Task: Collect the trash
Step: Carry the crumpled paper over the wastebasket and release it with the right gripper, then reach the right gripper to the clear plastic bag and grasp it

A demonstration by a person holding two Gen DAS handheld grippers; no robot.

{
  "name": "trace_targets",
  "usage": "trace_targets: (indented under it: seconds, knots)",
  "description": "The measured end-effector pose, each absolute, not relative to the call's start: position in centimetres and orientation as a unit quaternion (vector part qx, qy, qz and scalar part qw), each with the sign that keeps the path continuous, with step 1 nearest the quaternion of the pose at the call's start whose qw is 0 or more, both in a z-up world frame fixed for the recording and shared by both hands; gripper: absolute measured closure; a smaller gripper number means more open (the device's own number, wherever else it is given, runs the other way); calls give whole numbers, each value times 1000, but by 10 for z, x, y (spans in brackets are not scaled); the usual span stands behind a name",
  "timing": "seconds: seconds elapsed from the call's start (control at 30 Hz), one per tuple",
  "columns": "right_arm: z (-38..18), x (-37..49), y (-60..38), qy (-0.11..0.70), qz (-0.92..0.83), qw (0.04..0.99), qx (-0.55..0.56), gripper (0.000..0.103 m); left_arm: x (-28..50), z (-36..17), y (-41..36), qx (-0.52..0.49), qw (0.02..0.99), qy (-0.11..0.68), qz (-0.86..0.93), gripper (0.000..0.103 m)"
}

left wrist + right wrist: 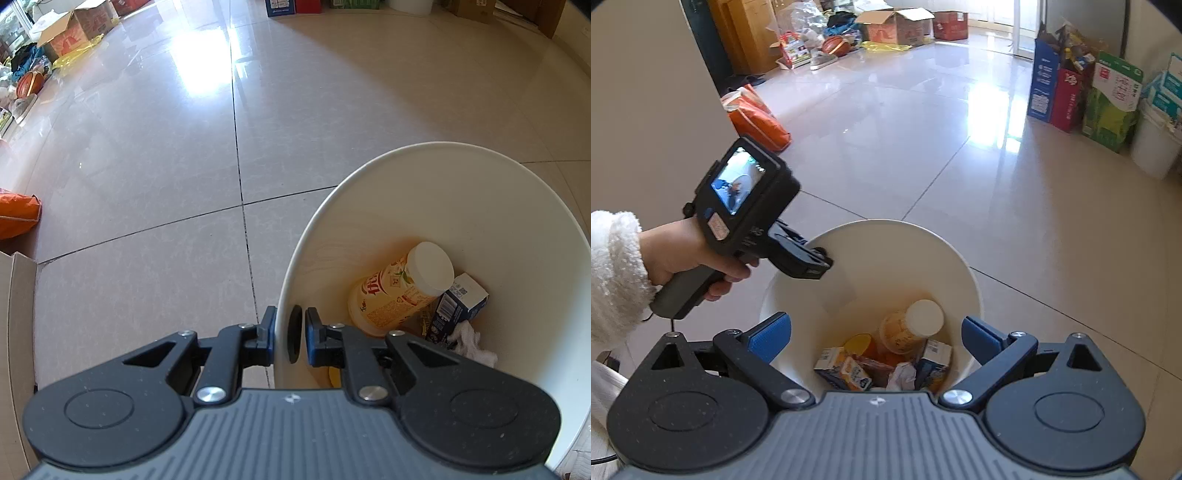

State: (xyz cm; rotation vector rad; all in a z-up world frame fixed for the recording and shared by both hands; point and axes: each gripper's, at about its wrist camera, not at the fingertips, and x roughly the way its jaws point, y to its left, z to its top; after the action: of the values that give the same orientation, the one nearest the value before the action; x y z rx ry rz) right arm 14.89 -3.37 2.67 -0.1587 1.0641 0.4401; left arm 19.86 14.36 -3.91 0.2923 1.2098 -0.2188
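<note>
Plastic, smooth and cream-white, forms the round trash bin (886, 258), a tapering bucket standing on glossy beige floor tiles (147, 166) with dark grout lines. The left gripper (289, 334) is clamped on the bin's near rim – one blue-padded finger outside the wall, the other inside, with a black round disc pressed against the inner face of the wall between them. In the right wrist view a hand (683, 254) in a fluffy white sleeve (613, 273) grips that tool's grey handle, and its small screen glows at the back. The right gripper (877, 341) hangs above the bin's mouth with its fingers (768, 338) spread wide, ribbed blue pads facing each other, nothing between them but open air; no earlier picture shows what they did before. Directly below and ahead of those fingers lies the collected trash: a yellow-orange cylindrical cup (399, 291) with a flat white lid, tipped on its side, bearing red characters too distorted to read; a dark blue carton (458, 306) with a barcode and a QR code on its white end; a second small carton (842, 369) with orange print; a crumpled white tissue (901, 376). Beyond the right gripper's fingers, to the right, stand printed cardboard boxes (1071, 92) – blue, red and green – whose writing is too small to make out.
</note>
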Motion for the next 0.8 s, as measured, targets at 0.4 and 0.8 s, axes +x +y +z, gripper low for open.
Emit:
trace_targets:
  seconds: [0.4,0.8]
  knots:
    - [18,146,-68,521,181,831,-69,2,198,-40,142,137,806,566,-102,90]
    - [-61,150,-199,553,89,826,-66,2,198,-40,143,139,804,569,-103,90]
